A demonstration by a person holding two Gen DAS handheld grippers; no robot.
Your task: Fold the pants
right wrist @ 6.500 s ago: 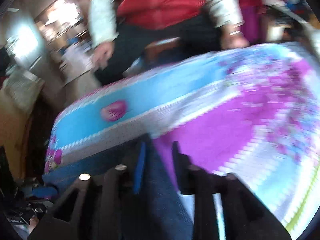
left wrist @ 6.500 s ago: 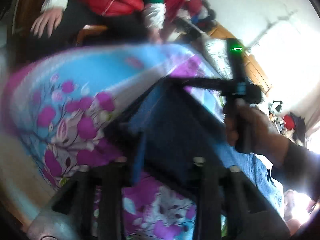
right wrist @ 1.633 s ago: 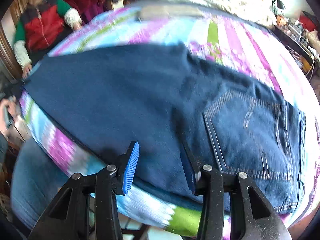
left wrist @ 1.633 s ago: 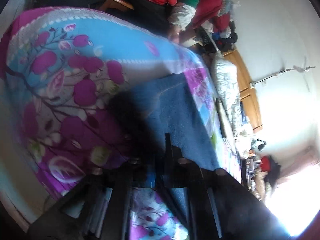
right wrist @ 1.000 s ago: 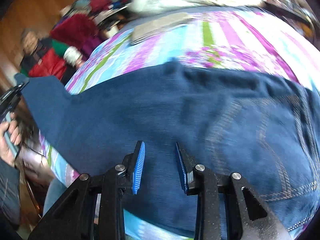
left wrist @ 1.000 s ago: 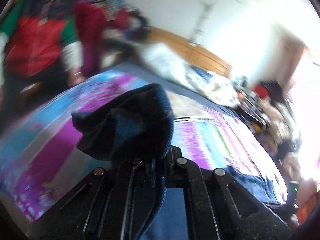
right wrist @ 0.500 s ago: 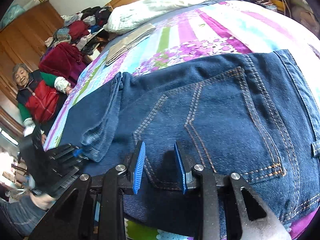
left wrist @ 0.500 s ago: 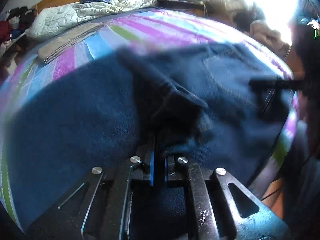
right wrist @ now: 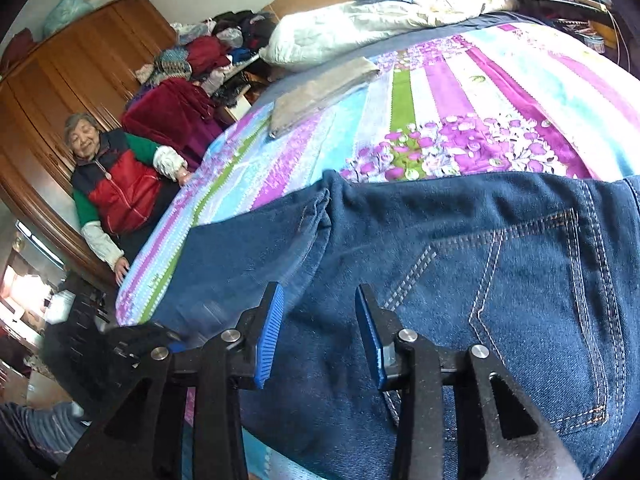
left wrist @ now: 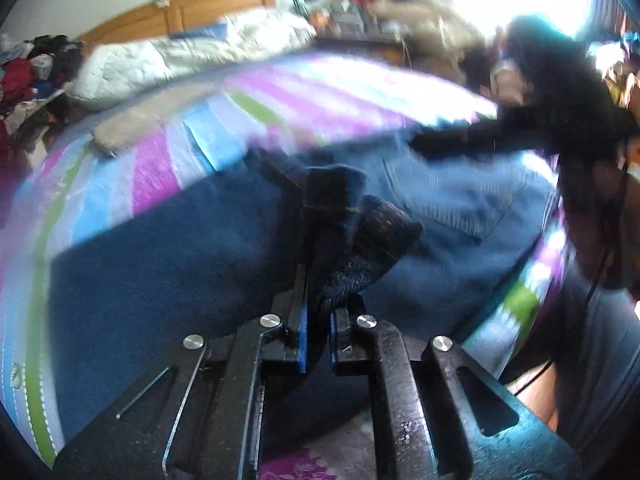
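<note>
Dark blue jeans [right wrist: 460, 240] lie on a striped floral bedspread [right wrist: 460, 92], back pocket up at the right, the legs doubled over toward the waist. In the left wrist view my left gripper [left wrist: 316, 320] is shut on the hem end of the jeans [left wrist: 352, 232], bunched above its blue pads and held over the lower layer [left wrist: 160, 264]. My right gripper [right wrist: 320, 332] hovers open just over the denim beside the pocket, with nothing between its fingers. The left gripper's body [right wrist: 136, 340] shows at the lower left of the right wrist view.
A seated person in a red vest [right wrist: 116, 192] is by the bed's far left side. A folded beige cloth [right wrist: 320, 92] and a white duvet [right wrist: 380, 8] lie near the headboard. A wooden wardrobe [right wrist: 72, 60] stands behind. A dark sleeve [left wrist: 560, 132] crosses the right.
The left gripper carried the leg hem across the bed and over the seat of the jeans, folding them in half. The right gripper let go earlier and stays open above the pocket.
</note>
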